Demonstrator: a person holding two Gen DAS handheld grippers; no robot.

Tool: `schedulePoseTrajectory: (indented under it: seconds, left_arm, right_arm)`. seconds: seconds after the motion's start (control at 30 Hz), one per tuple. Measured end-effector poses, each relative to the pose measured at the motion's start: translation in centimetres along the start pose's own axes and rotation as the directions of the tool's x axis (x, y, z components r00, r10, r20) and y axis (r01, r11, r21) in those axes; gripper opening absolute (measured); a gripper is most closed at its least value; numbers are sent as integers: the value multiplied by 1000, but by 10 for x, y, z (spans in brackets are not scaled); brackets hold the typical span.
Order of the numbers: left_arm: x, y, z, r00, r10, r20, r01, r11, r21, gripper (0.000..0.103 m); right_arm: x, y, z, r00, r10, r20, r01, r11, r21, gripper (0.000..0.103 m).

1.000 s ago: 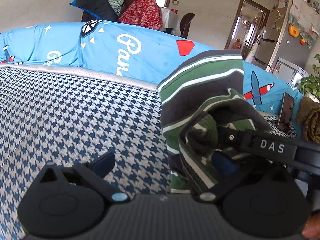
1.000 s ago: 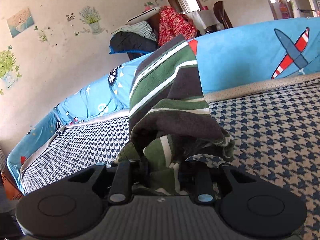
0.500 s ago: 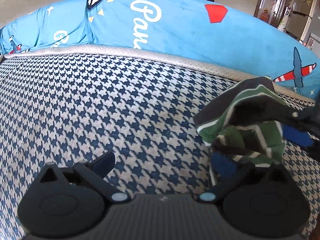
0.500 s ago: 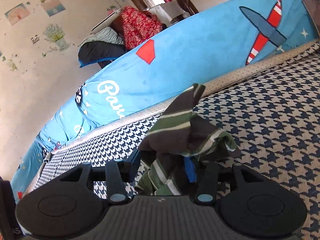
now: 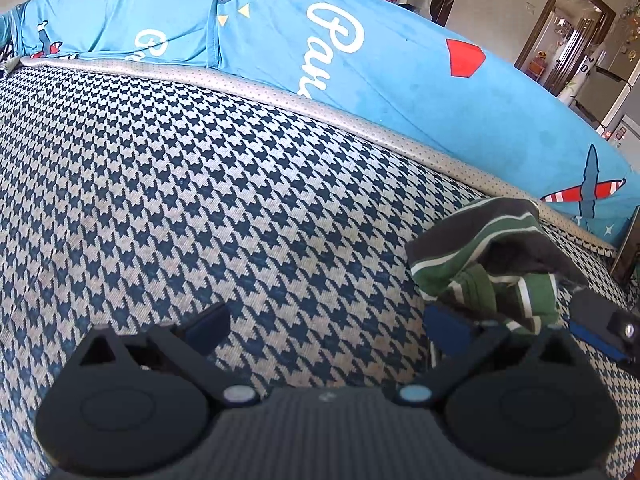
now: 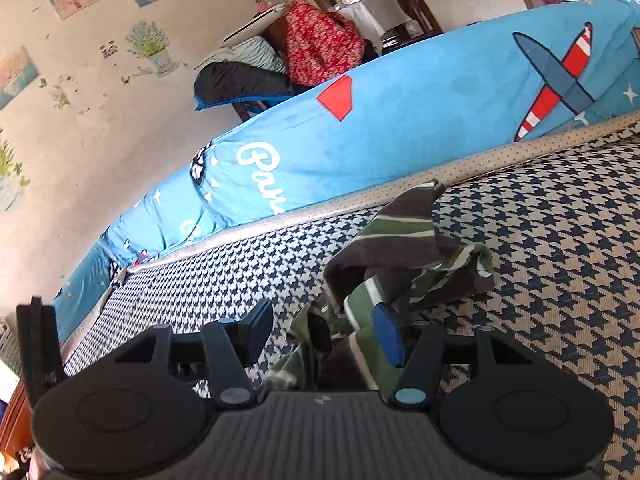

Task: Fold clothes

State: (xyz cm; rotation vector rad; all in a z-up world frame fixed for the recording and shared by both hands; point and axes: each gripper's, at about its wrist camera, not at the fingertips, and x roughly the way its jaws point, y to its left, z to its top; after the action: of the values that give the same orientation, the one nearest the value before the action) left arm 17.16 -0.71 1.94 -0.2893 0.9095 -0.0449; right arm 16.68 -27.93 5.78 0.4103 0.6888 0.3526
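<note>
A crumpled green, dark and white striped garment (image 6: 404, 248) lies in a heap on the houndstooth bed cover (image 6: 560, 280). My right gripper (image 6: 322, 334) sits low over its near end and its jaws are opening. Cloth lies between them: the right blue pad (image 6: 388, 338) touches a fold, while the left pad (image 6: 256, 330) stands apart from it. In the left wrist view the garment (image 5: 484, 252) is at the right, just beyond the right finger (image 5: 444, 330). My left gripper (image 5: 326, 326) is open wide over bare cover, with nothing between its fingers. A right gripper finger (image 5: 600, 320) shows beside the heap.
A rolled blue duvet (image 5: 360, 80) with plane prints runs along the bed's far edge. Behind it a chair holds a pile of clothes (image 6: 316, 52). The wall (image 6: 100, 100) with stickers is at the left. Houndstooth cover (image 5: 160, 180) stretches to the left of the garment.
The garment, held up in the right gripper a second ago, has sunk onto the bed as those jaws widened. My left gripper has drawn away to the left of it.
</note>
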Motion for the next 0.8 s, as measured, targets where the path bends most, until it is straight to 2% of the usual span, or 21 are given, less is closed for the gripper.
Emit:
schedulePoseTrajectory:
  seconds: [0.17, 0.27, 0.47, 0.57, 0.6, 0.67, 0.7, 0.77, 0.8]
  left_arm:
    - [0, 1, -2, 1000, -6, -5, 6, 1000, 0, 103]
    - [1, -1, -4, 1000, -6, -8, 6, 1000, 5, 103]
    - [3, -4, -7, 1000, -5, -15, 6, 1000, 21, 103]
    - [5, -4, -7, 1000, -8, -18, 8, 1000, 20, 103]
    - [5, -4, -7, 1000, -9, -19, 9, 1000, 19, 103]
    - [4, -2, -7, 1000, -10, -17, 10, 1000, 15, 103]
    - [4, -1, -6, 1000, -10, -16, 10, 1000, 13, 103]
    - [1, 1, -5, 1000, -7, -7, 7, 1000, 10, 103]
    - [0, 1, -3, 1000, -3, 3, 3, 1000, 11, 103]
  right_arm:
    - [-2, 15, -18, 997, 30, -76, -37, 995, -96, 62]
    - [-2, 23, -28, 995, 28, -92, -42, 986, -160, 62]
    - [6, 36, -39, 995, 13, -94, -34, 974, -224, 63]
    - [9, 46, -46, 998, -15, -58, -2, 958, -286, 61]
    - [10, 50, -48, 999, -19, -43, 4, 950, -312, 58]
    - [11, 57, -53, 999, -14, -35, 1, 934, -357, 36]
    - [12, 60, -56, 999, -18, -34, 4, 926, -377, 32]
    - [12, 67, -62, 999, -10, -31, -4, 909, -416, 17]
    - [12, 70, -65, 1000, 0, -30, -13, 900, -437, 15]
